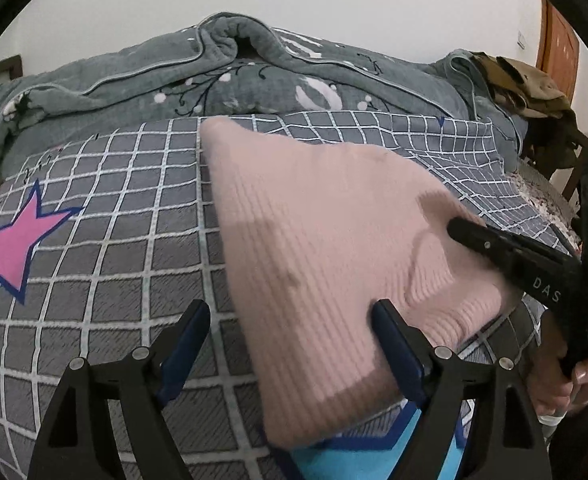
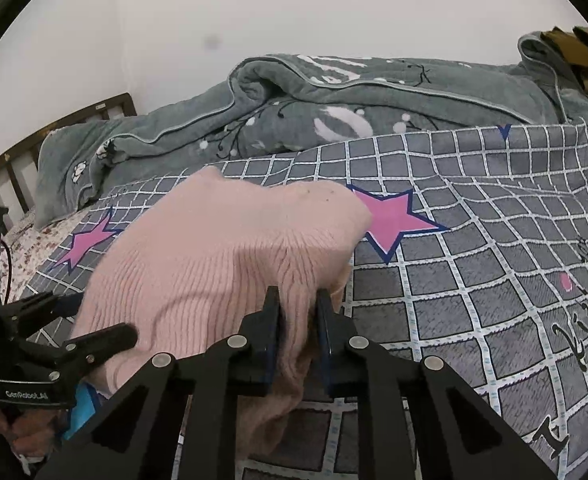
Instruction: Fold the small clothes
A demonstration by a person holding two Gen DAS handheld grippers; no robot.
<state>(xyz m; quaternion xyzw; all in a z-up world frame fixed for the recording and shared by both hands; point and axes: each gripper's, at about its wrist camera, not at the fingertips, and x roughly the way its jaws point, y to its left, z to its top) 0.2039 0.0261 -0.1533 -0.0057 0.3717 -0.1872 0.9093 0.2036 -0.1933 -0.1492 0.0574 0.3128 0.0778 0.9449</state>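
A pink ribbed knit garment [image 1: 314, 220] lies folded on the grey checked bed cover [image 1: 113, 220]. My left gripper [image 1: 289, 320] hovers open over its near edge, one finger over the cover and the other against the knit. My right gripper [image 2: 298, 312] is shut on a bunched fold of the pink garment [image 2: 221, 248] at its near right corner. In the left wrist view its black fingers [image 1: 494, 244] press into the knit from the right. The left gripper's spread fingers [image 2: 109, 338] show at the left of the right wrist view.
A rumpled grey-green blanket [image 1: 173, 72] lies along the far side by the white wall. Pink stars [image 2: 394, 216] are printed on the cover. Olive clothes [image 1: 526, 84] are heaped at the far right. A dark slatted headboard [image 2: 21, 152] stands at the left. A hand [image 1: 574, 388] holds the right gripper.
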